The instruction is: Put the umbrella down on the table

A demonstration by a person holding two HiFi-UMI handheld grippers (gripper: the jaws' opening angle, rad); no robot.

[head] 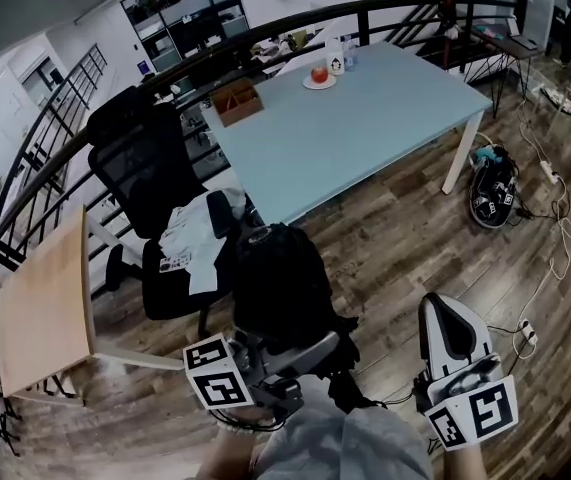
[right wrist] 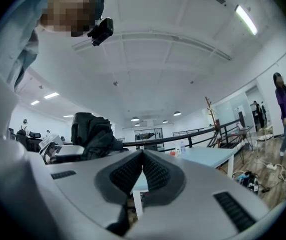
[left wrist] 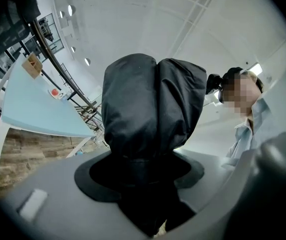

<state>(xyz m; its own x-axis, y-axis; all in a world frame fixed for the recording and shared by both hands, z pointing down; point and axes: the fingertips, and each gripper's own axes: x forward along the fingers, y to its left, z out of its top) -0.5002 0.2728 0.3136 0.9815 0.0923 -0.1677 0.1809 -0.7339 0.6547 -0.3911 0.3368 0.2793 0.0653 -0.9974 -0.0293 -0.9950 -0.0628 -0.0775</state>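
Observation:
A black folded umbrella (head: 275,283) stands up out of my left gripper (head: 283,353), low in the head view, over the wooden floor. In the left gripper view the umbrella (left wrist: 150,104) fills the gap between the jaws, which are shut on its lower part. My right gripper (head: 437,306) is to the right of it with its jaws closed together and nothing between them; its pads (right wrist: 153,171) meet at the tips. The light blue table (head: 365,118) lies ahead, beyond both grippers, and its top (right wrist: 203,156) shows in the right gripper view too.
A black office chair (head: 155,198) with white cloth (head: 195,238) stands between me and the table's near left corner. A wooden side table (head: 45,308) is at the left. A brown box (head: 237,100) and a plate (head: 319,76) sit at the table's far end. Bag and cables (head: 490,193) lie on the floor at the right.

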